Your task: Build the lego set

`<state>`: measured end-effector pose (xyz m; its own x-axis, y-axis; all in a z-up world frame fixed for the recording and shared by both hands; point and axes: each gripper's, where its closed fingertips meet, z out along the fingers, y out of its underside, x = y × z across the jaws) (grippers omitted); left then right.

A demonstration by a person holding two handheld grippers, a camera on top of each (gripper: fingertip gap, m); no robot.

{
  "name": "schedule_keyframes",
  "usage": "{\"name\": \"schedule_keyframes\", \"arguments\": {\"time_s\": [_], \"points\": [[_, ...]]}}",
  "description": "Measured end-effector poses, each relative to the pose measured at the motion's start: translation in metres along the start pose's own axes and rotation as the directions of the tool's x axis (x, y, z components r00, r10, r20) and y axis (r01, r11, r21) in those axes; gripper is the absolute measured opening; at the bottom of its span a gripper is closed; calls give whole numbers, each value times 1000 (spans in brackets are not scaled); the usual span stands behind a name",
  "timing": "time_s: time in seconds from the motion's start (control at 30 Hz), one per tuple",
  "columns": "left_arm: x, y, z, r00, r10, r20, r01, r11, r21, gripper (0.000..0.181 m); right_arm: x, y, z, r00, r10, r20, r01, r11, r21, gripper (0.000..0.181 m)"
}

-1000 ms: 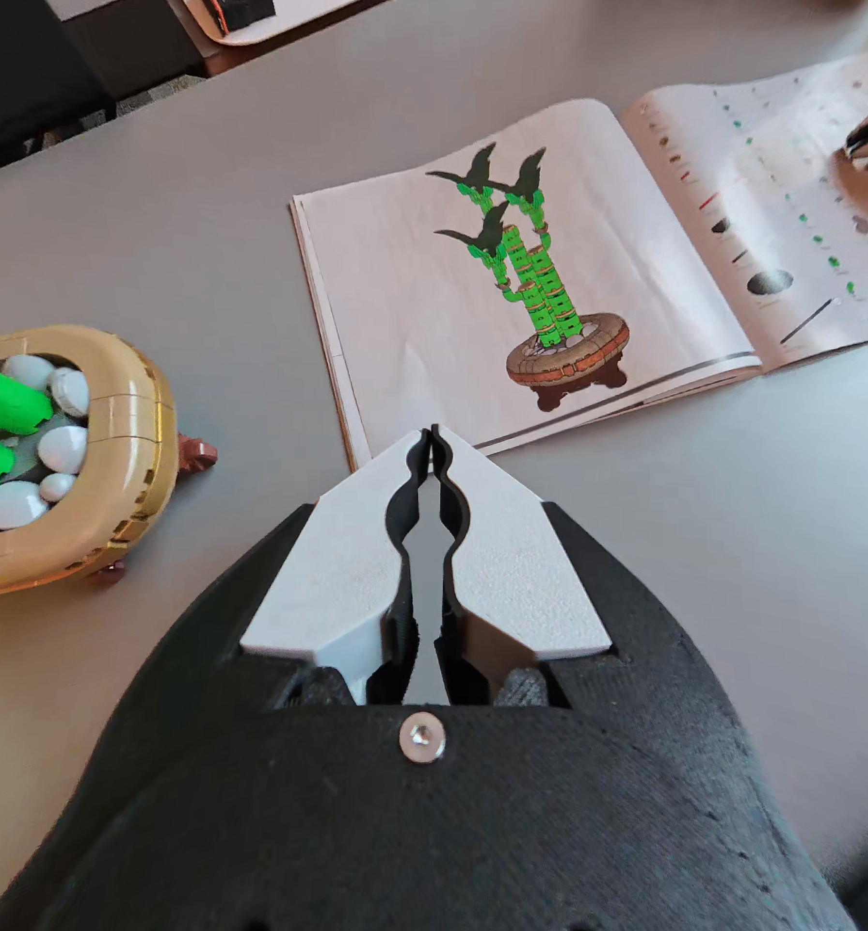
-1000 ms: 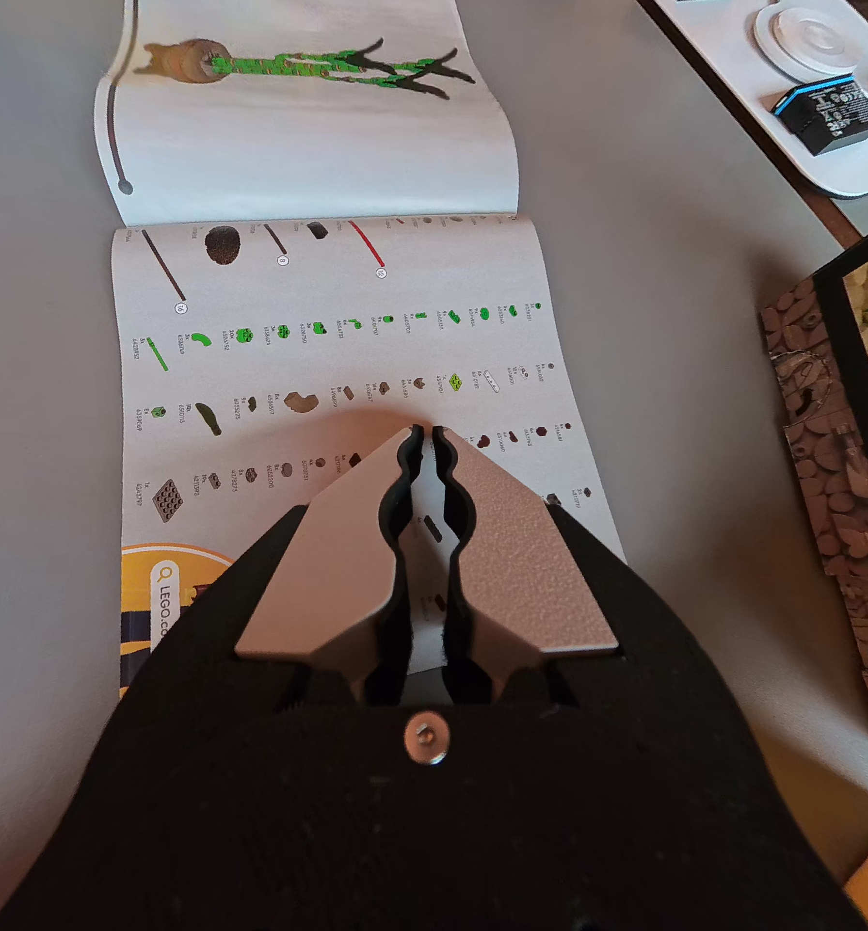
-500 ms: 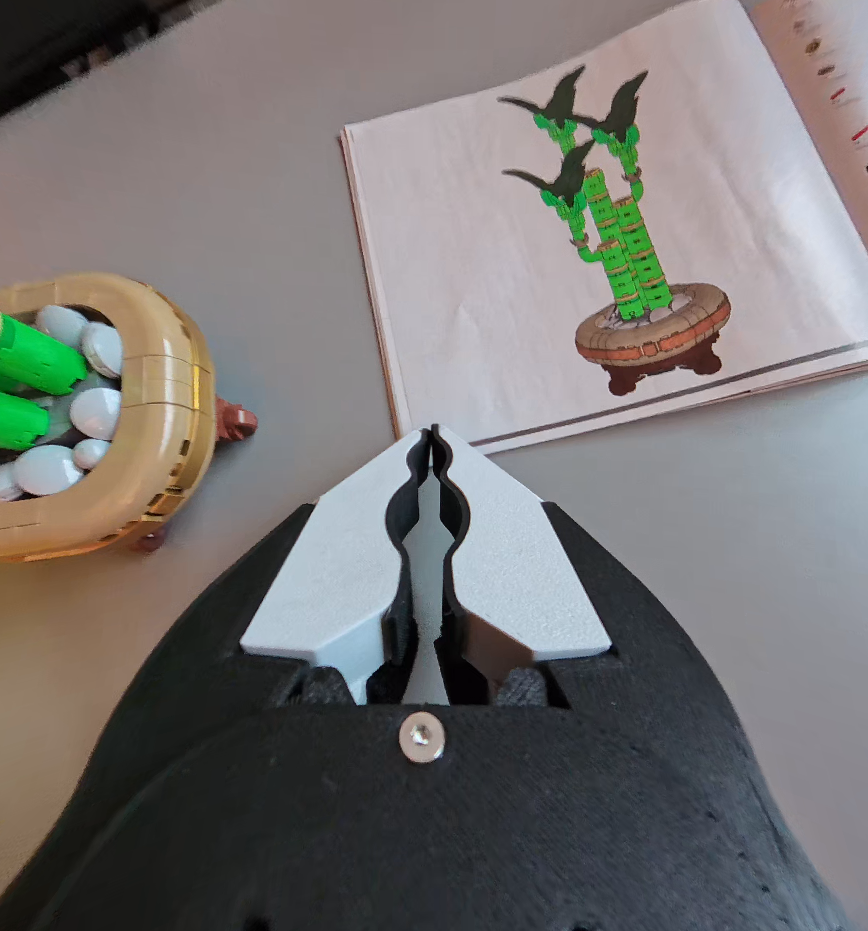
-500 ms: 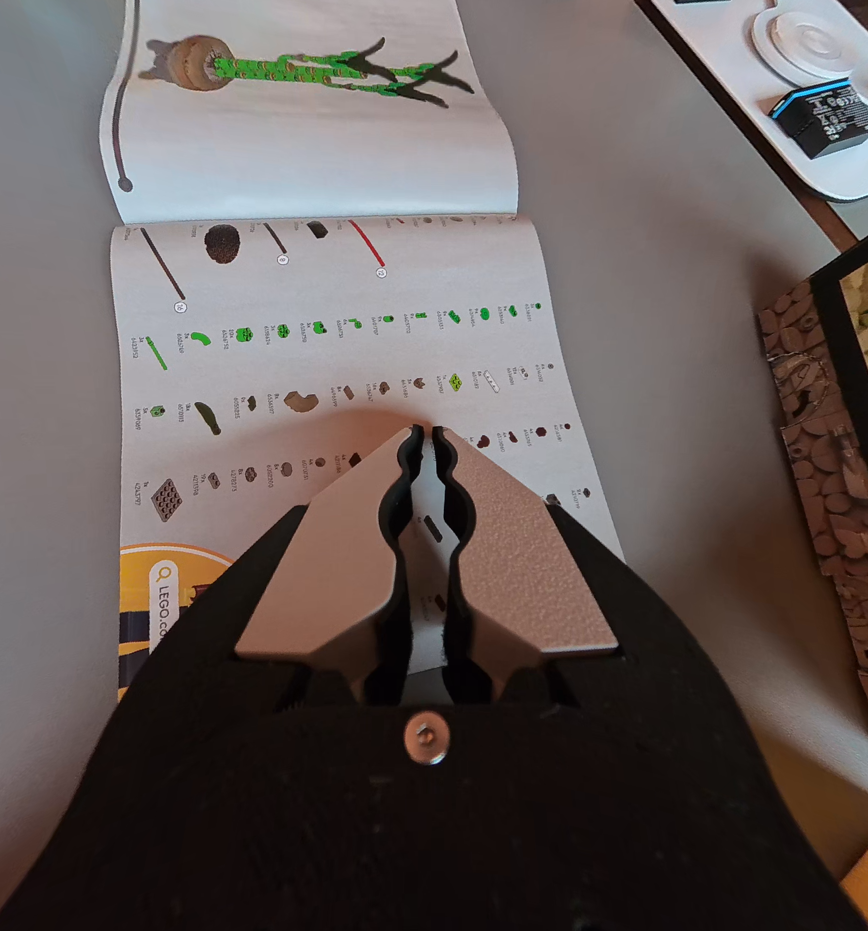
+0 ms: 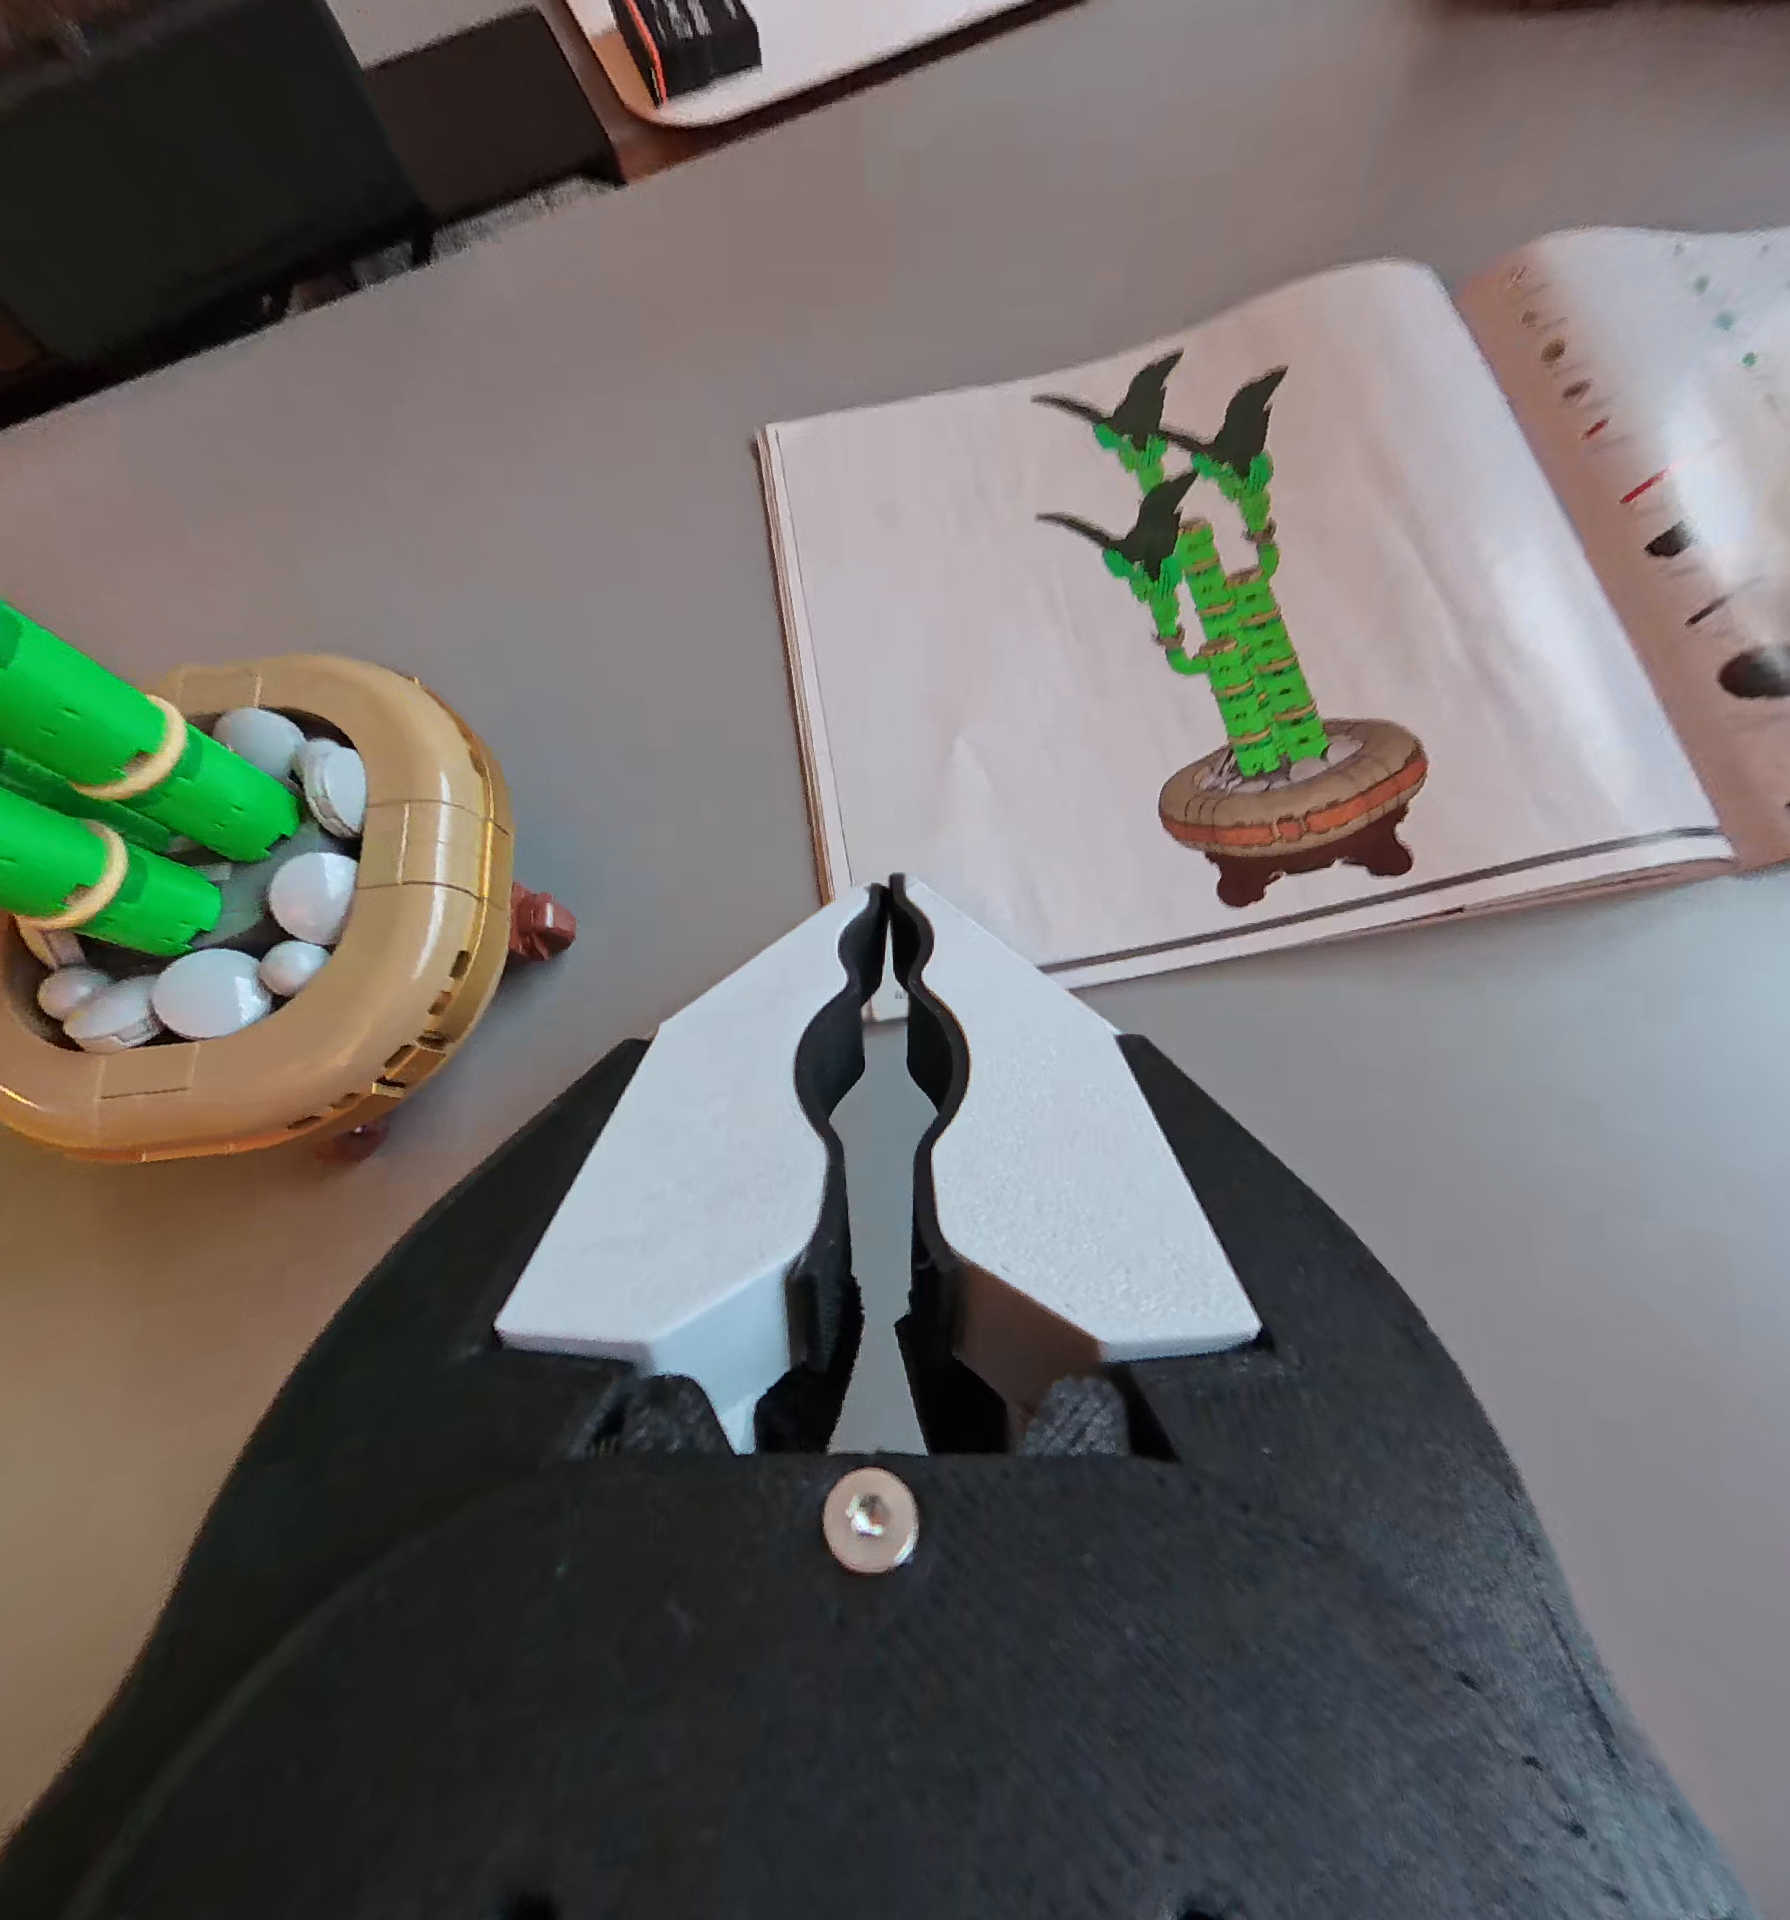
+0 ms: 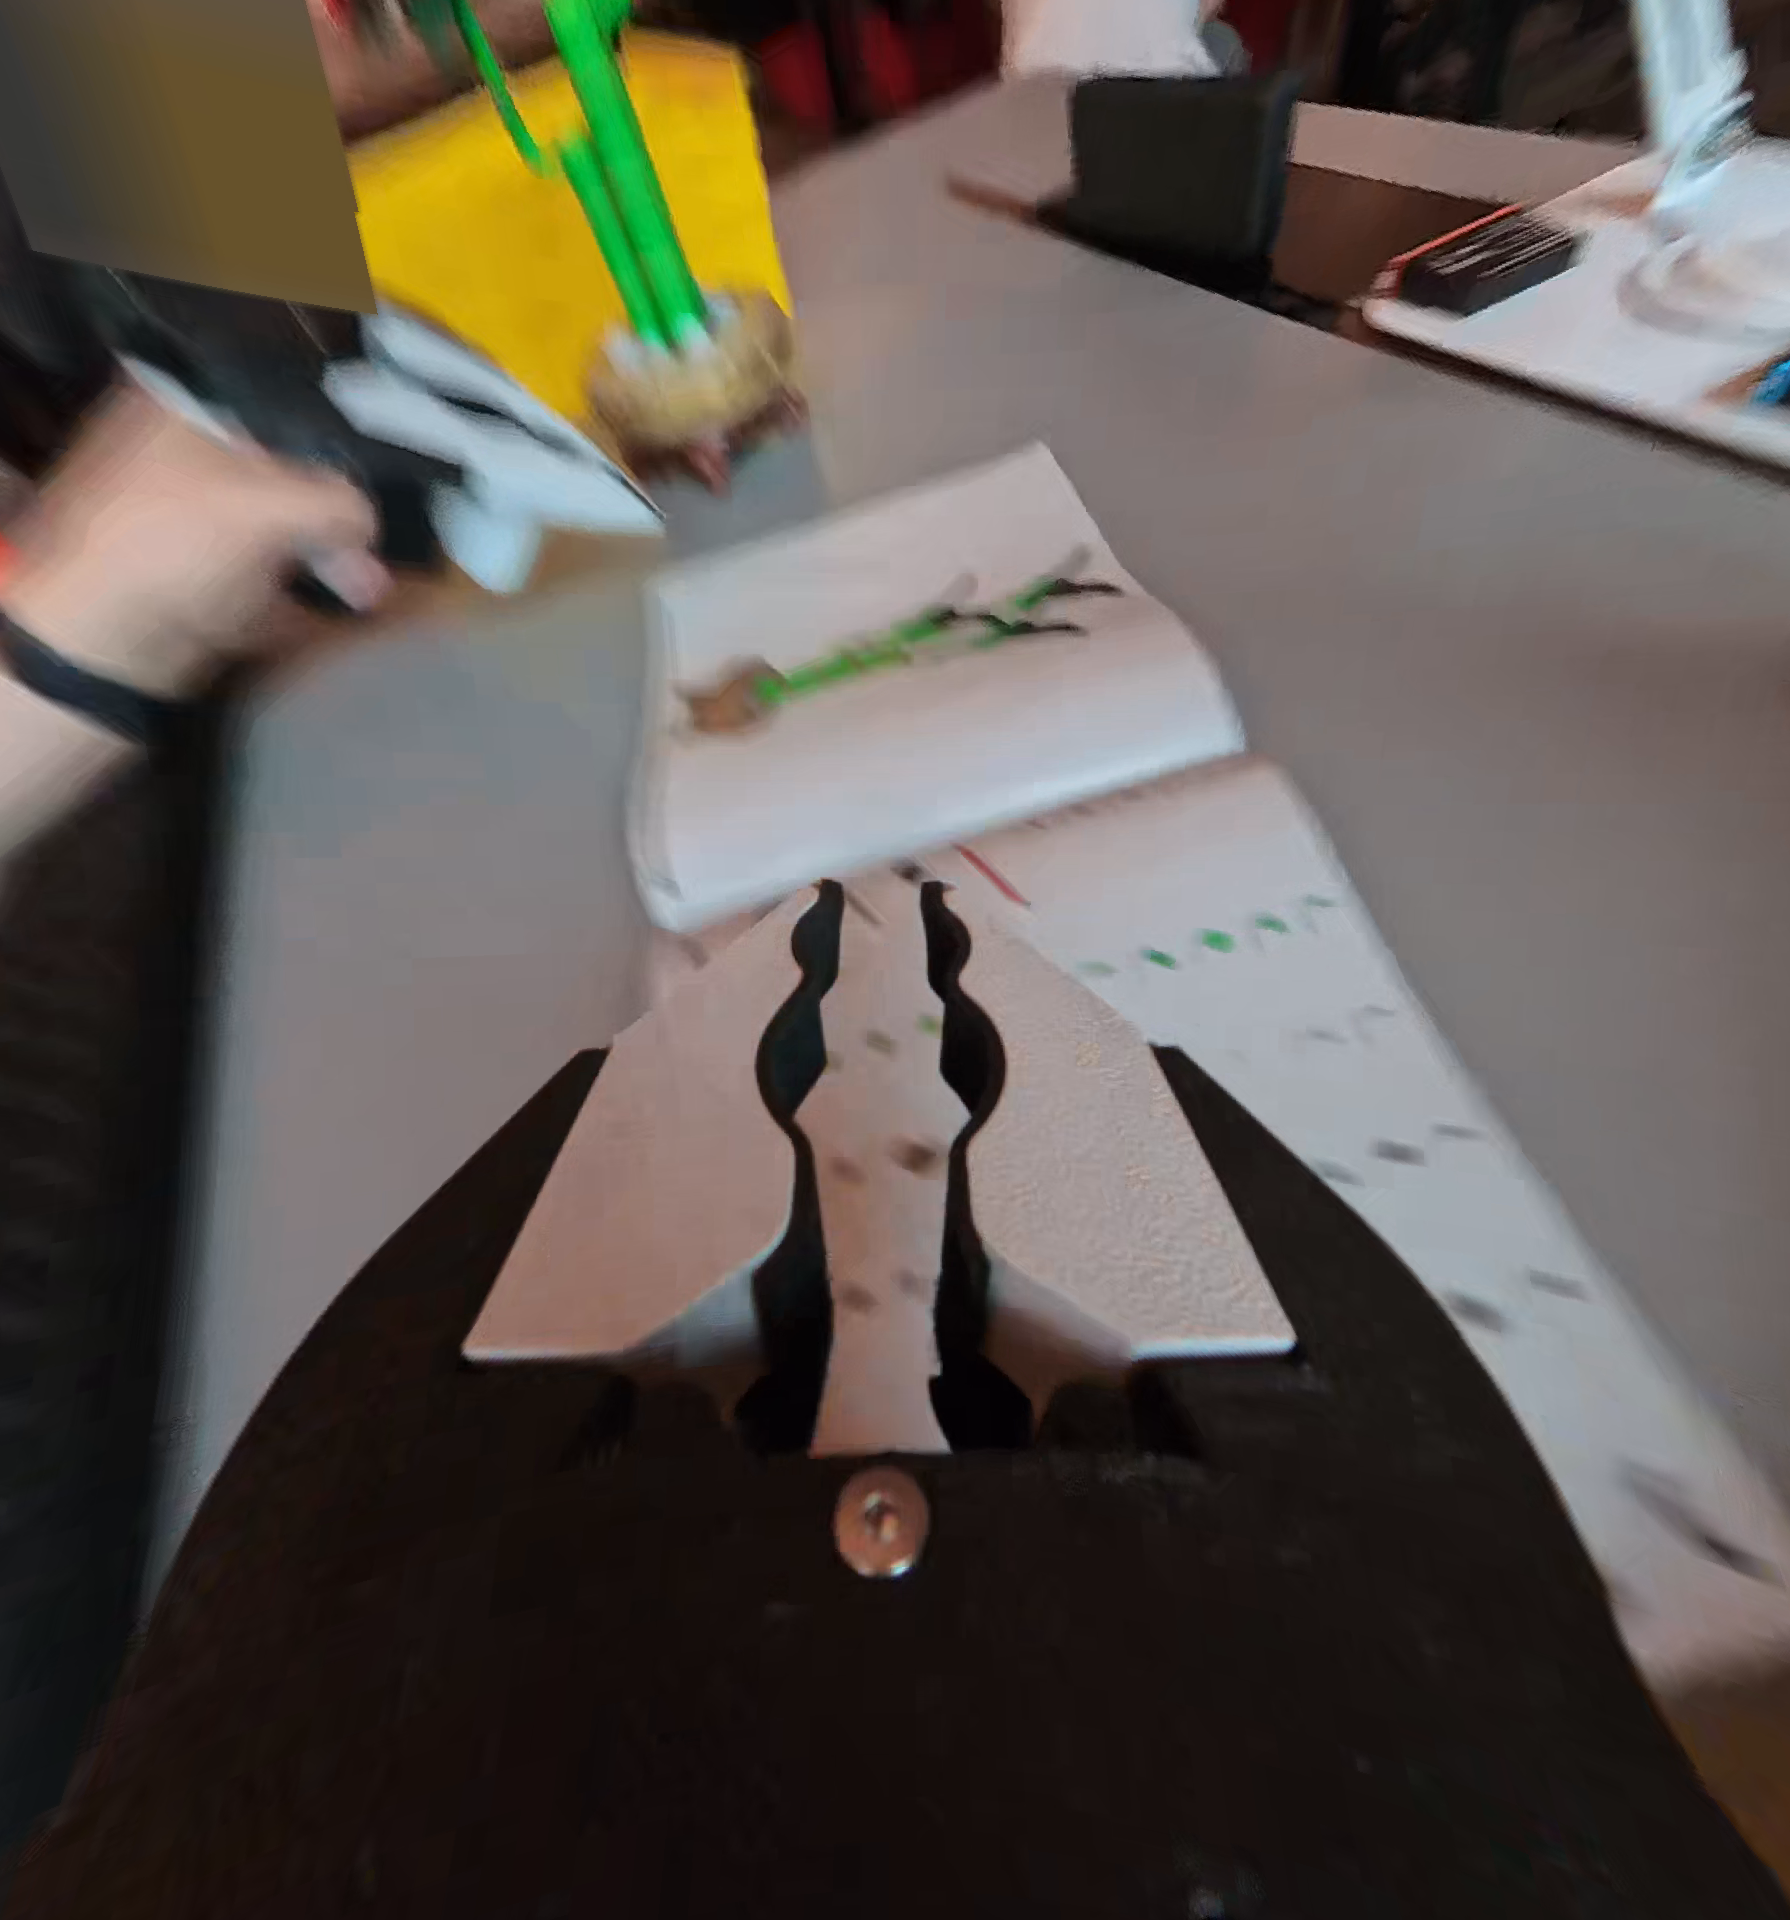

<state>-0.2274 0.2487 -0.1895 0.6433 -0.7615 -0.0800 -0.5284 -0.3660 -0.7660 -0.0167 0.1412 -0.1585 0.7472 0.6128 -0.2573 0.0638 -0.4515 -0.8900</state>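
My left gripper (image 5: pixel 892 889): I am holding it low over the grey table (image 5: pixel 1390 1195), its two pale fingers pressed together at the tips with nothing between them.
My right gripper (image 6: pixel 878 891): I am holding it with a narrow gap between the fingertips, gripping nothing; it is hovering over the parts-list page of the booklet, and this view is blurring.
Instruction booklet (image 5: pixel 1234 665): it is lying open and flat on the table just beyond my left fingertips, showing a picture of the finished bamboo plant on its left page and small part pictures on its right page. In the right wrist view it (image 6: pixel 932 707) is lying straight ahead of my right gripper.
Lego pot (image 5: pixel 247 1039): the tan round pot is standing on small brown feet to the left of my left gripper, apart from the booklet, and is holding pale grey pebbles (image 5: pixel 210 992).
Bamboo stalks (image 5: pixel 91 790): bright green stalks with tan rings are rising out of the pot and are running off the left edge of the view.
My left hand (image 6: pixel 174 561): it is showing blurred in the right wrist view, near the pot (image 6: pixel 693 384).
Far side: a white tray (image 5: pixel 808 62) with a black object on it is lying beyond the table edge.
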Motion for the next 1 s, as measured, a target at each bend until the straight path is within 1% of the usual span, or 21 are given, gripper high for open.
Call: {"name": "schedule_keyframes", "arguments": {"time_s": [0.03,0.07,0.1,0.13,0.2,0.27,0.33,0.43,0.47,0.53,0.63,0.7,0.77,0.9,0.97,1.0], "points": [[0,-3,-1,1000,-9,-4,9,1000,14,0,-14,-8,4,984,149,98,-154,987,41,16],[1,-3,0,1000,-15,-10,16,1000,17,0,-27,-14,8,937,283,204,-298,953,47,14],[0,-1,1,1000,-17,-11,17,1000,8,0,-38,-16,14,877,379,296,-403,915,20,9],[0,1,3,1000,-16,-8,16,1000,-4,0,-45,-16,20,823,451,345,-471,882,-28,0],[-1,4,8,1000,-10,-4,10,1000,-23,0,-49,-12,37,764,543,347,-537,834,-125,0],[-1,5,13,1000,1,0,-1,999,-37,0,-51,-10,51,728,609,315,-577,793,-198,0],[-1,6,17,1000,19,9,-19,999,-48,0,-54,-4,62,703,650,287,-587,759,-281,0],[-2,2,23,999,44,27,-43,998,-36,0,-62,-1,75,630,723,283,-620,688,-377,0],[-2,2,25,998,52,27,-50,998,-41,0,-63,4,79,630,729,268,-614,678,-403,0],[-2,7,30,998,67,20,-65,995,-69,0,-60,18,87,657,728,198,-602,664,-444,0],[-4,4,33,996,79,34,-77,995,-59,0,-56,43,91,722,684,104,-550,659,-514,0],[-3,2,33,997,77,28,-76,996,-49,0,-56,43,91,706,699,110,-561,648,-515,0],[-2,4,35,996,81,25,-80,995,-64,0,-56,43,91,697,709,109,-567,638,-521,0],[-2,7,37,993,115,36,-111,990,-83,0,-55,38,90,718,686,116,-539,654,-532,0],[-2,8,37,992,122,40,-119,989,-84,0,-48,25,89,702,699,138,-568,665,-485,0],[-2,8,37,991,125,41,-121,989,-85,0,-41,21,88,701,701,128,-584,668,-461,0]]}}
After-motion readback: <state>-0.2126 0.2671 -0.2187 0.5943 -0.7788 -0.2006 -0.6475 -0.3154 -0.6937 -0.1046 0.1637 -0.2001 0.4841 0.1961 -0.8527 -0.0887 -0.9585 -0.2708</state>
